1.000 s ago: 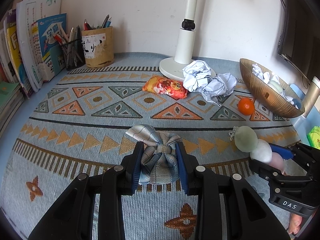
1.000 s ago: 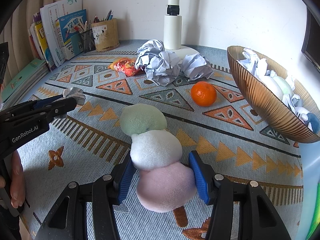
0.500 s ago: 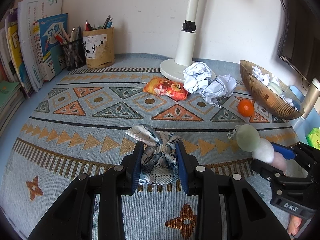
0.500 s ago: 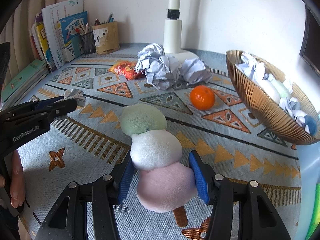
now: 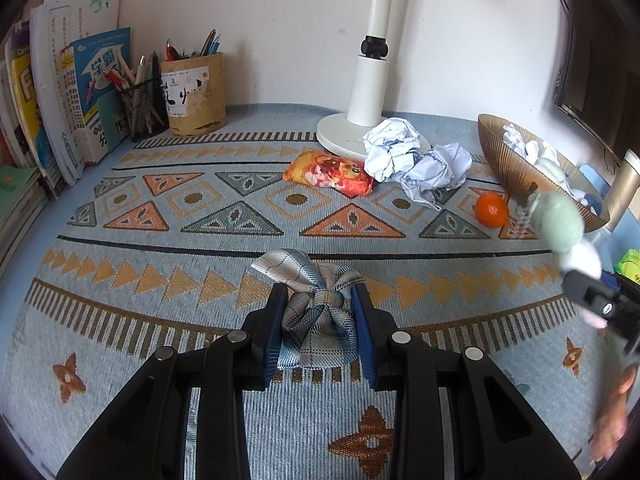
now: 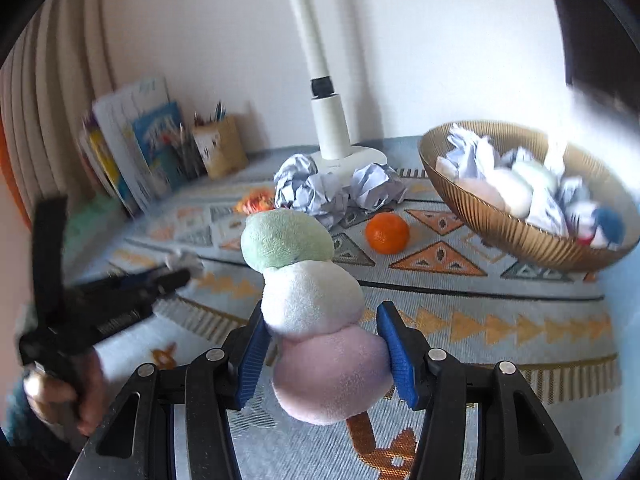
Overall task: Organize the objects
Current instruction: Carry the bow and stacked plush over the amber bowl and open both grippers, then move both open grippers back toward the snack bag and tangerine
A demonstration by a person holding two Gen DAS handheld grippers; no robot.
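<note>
Plush: three-ball dango toy (image 6: 316,320), pinched at its pink ball in my right gripper (image 6: 320,356), now lifted and swung toward the ribbed bowl (image 6: 500,232).
Meaning: drop-off looks next.
Cloth: plaid bow (image 5: 316,312), squeezed in my left gripper (image 5: 320,328), parked on the mat (image 5: 160,320).
Loose: tangerine (image 6: 387,233), paper wads (image 6: 320,188).

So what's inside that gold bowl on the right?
The gold bowl holds crumpled white paper, pale soft round toys and something with a dark blue ball near its right rim. Whatever lies beneath that pile is covered.
</note>
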